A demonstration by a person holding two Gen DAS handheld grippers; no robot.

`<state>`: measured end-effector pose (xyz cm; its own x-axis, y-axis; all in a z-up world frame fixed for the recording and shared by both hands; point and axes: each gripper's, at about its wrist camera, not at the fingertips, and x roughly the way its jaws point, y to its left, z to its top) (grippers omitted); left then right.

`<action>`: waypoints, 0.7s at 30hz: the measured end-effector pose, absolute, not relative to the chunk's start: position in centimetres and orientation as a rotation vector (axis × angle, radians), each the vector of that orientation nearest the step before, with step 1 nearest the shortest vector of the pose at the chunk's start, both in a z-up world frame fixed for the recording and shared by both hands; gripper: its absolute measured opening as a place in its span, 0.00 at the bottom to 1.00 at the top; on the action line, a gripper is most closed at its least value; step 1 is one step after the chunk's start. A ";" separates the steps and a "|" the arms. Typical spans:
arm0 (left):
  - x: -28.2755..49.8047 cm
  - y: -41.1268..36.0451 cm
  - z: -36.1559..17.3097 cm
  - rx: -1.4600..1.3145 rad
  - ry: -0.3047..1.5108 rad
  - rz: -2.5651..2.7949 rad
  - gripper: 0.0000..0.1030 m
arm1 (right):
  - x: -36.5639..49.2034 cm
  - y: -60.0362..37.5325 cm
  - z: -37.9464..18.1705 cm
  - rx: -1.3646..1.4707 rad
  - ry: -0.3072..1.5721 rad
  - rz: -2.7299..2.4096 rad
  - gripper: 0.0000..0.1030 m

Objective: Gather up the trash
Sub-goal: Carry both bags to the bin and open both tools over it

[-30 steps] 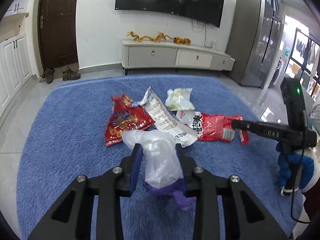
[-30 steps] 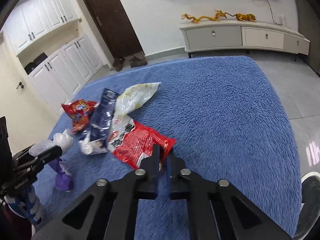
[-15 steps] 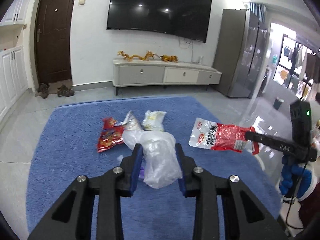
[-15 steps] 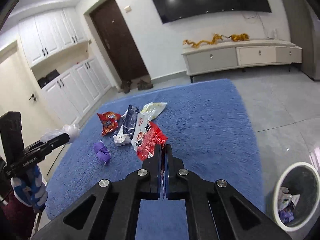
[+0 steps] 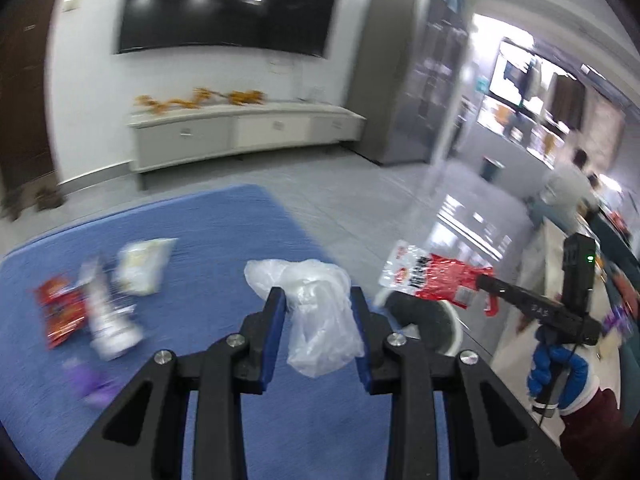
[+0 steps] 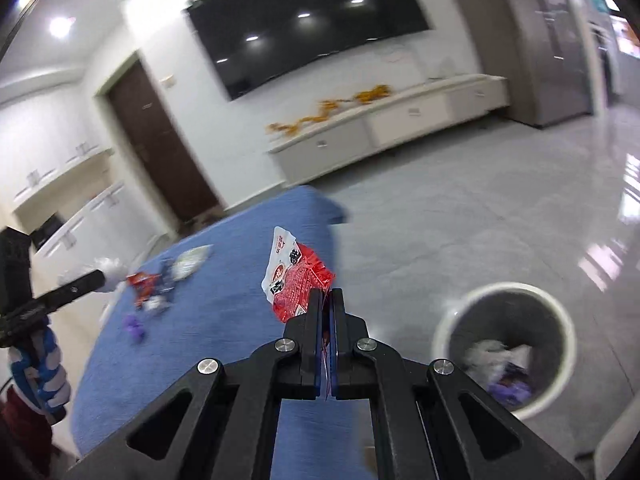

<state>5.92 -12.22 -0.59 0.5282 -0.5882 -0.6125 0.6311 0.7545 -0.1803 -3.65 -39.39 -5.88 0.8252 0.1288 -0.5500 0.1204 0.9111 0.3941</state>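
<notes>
Beside the blue rug (image 6: 224, 312), a red wrapper (image 6: 298, 288) is pinched by the right hand-held gripper (image 6: 326, 312); the bin (image 6: 504, 344) sits just right. A plastic bag (image 5: 320, 320) is clamped by the left hand-held gripper (image 5: 318, 320), farther off.

Fuzzy blue rug (image 5: 224, 236), glossy floor tiles (image 6: 500, 200), seemingly thin plastic bag (image 5: 320, 320).

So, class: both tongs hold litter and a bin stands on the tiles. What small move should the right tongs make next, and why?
Probably carry the right tongs a little further right until the red snack wrapper hangs over the bin. The wrapper is clamped and off the rug, and the bin's open mouth lies beside it, not yet beneath it.
</notes>
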 end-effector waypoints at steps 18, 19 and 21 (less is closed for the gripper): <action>8.9 -40.6 -8.3 0.190 0.927 -1.026 0.34 | -2.9 -53.8 -16.0 0.511 0.766 -0.338 0.08; 9.2 -41.1 -8.6 0.184 0.935 -1.022 0.36 | -2.4 -54.1 -16.7 0.515 0.774 -0.339 0.10; 9.6 -42.0 -9.1 0.169 0.944 -1.013 0.48 | -1.4 -54.9 -18.5 0.531 0.804 -0.346 0.25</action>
<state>9.61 -41.97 -9.07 0.1872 -0.6474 -0.7388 0.7825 0.5529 -0.2863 -1.44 -54.92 -18.45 0.6496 -0.0931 -0.7545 0.4839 0.8160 0.3160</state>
